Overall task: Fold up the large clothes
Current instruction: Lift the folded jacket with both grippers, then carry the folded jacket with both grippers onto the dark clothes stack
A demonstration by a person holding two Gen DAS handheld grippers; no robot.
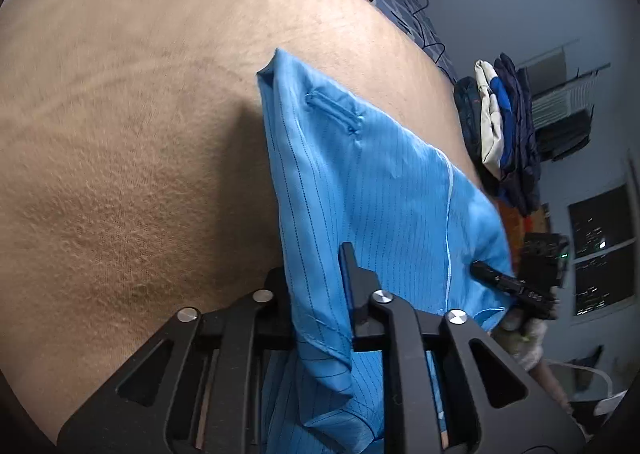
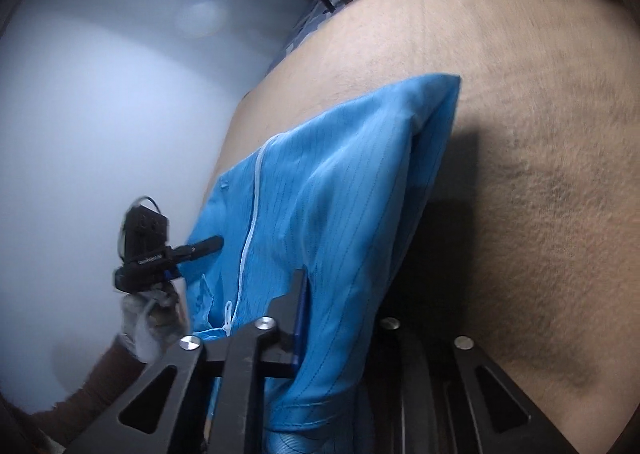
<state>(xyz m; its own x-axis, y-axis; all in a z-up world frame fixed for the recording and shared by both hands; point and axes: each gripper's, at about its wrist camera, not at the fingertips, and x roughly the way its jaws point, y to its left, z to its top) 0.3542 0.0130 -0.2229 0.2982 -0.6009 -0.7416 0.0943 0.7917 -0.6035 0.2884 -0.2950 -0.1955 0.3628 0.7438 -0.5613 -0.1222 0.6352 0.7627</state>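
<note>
- My left claw (image 1: 316, 286) and right claw (image 2: 332, 318) each pinch the blue garment's (image 1: 372, 190) near edge.
- It stretches away from both over the tan worktop (image 1: 120, 134), far end resting there.

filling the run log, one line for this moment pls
left tongs: shut on blue garment | right tongs: shut on blue garment | near edge raised off tan surface

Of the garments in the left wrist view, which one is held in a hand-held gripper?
The light blue pinstriped garment on the tan surface, pinched at its near edge. The folded dark and cream clothes stacked at the far right lie untouched.
</note>
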